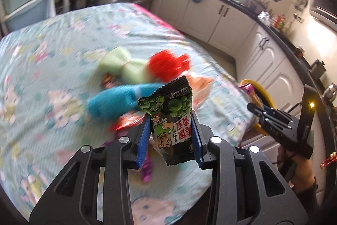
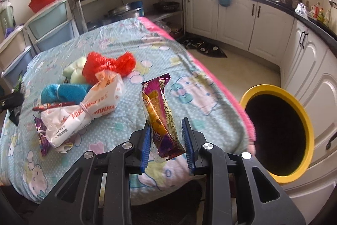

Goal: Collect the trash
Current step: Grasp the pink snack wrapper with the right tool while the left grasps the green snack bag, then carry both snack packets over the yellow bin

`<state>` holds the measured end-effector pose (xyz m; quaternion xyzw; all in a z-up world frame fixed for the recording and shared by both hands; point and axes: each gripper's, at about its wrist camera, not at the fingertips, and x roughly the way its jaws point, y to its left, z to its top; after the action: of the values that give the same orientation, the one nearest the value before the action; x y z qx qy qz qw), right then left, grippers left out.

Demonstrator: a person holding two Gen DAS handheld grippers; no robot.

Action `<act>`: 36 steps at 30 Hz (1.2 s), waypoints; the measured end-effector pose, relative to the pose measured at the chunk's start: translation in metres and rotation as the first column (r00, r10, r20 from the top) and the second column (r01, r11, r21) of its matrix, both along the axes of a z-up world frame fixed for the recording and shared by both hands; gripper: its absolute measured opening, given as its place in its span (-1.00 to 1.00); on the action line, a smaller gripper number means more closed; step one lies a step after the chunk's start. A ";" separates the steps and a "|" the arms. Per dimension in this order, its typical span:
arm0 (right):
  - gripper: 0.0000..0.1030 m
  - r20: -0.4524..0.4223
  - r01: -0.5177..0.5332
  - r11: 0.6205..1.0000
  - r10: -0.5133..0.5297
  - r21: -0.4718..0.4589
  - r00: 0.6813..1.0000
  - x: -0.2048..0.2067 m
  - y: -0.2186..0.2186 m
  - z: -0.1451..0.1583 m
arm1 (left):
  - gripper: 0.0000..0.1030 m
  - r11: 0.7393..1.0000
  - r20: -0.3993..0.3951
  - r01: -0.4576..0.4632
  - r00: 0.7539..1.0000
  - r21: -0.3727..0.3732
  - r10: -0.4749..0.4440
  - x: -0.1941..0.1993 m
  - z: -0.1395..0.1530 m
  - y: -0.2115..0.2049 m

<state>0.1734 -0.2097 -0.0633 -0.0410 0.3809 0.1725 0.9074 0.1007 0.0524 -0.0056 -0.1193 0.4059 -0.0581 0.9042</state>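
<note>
Kitchen table under a cartoon cloth: I have the green snack packet (image 1: 170, 119) pinched in my left gripper (image 1: 171, 136) and the purple wrapper (image 2: 162, 117) in my right gripper (image 2: 167, 142), both lifted near the yellow bin (image 2: 303, 117). Either flimsy wrapper could slip out short of the bin.

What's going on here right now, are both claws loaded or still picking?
Both are loaded. The left claw grips a green pea snack packet, and the right claw is shut on a purple-and-gold wrapper. Both packets are held above the table. The yellow-rimmed bin stands open to the right; a white bag and red bag remain.
</note>
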 end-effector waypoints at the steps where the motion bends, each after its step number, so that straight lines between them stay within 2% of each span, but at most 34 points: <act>1: -0.48 0.008 0.011 1.000 -0.011 0.003 1.000 -0.001 -0.005 0.004 | -0.45 1.000 0.003 0.011 1.000 0.000 -0.011 0.004 0.001 -0.006; 9: -0.48 0.053 0.093 0.996 -0.094 0.011 0.994 -0.007 -0.040 0.022 | -0.45 0.990 0.027 0.143 0.989 -0.007 -0.143 0.040 0.007 -0.062; 17: -0.48 0.092 0.205 0.978 -0.206 0.027 0.974 -0.010 -0.083 0.036 | -0.45 0.963 0.063 0.268 0.962 -0.007 -0.267 0.066 0.016 -0.124; 22: -0.48 0.110 0.290 0.956 -0.293 0.045 0.950 -0.011 -0.117 0.044 | -0.45 0.932 0.076 0.363 0.929 -0.015 -0.361 0.087 0.016 -0.174; 27: -0.48 0.110 0.379 0.924 -0.382 0.055 0.917 -0.008 -0.152 0.044 | -0.45 0.889 0.065 0.457 0.888 -0.032 -0.455 0.110 0.013 -0.226; 31: -0.48 0.093 0.438 0.897 -0.441 0.057 0.893 -0.001 -0.179 0.037 | -0.45 0.861 0.041 0.508 0.861 -0.027 -0.507 0.132 0.007 -0.268; 36: -0.48 0.059 0.485 0.873 -0.487 0.051 0.871 0.013 -0.205 0.024 | -0.44 0.839 -0.014 0.545 0.838 -0.009 -0.545 0.164 -0.008 -0.304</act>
<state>0.1869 -0.4147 -0.0394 0.0656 0.3441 -0.0561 0.9350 0.2649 -0.2518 -0.0132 -0.0017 0.4300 -0.3126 0.8469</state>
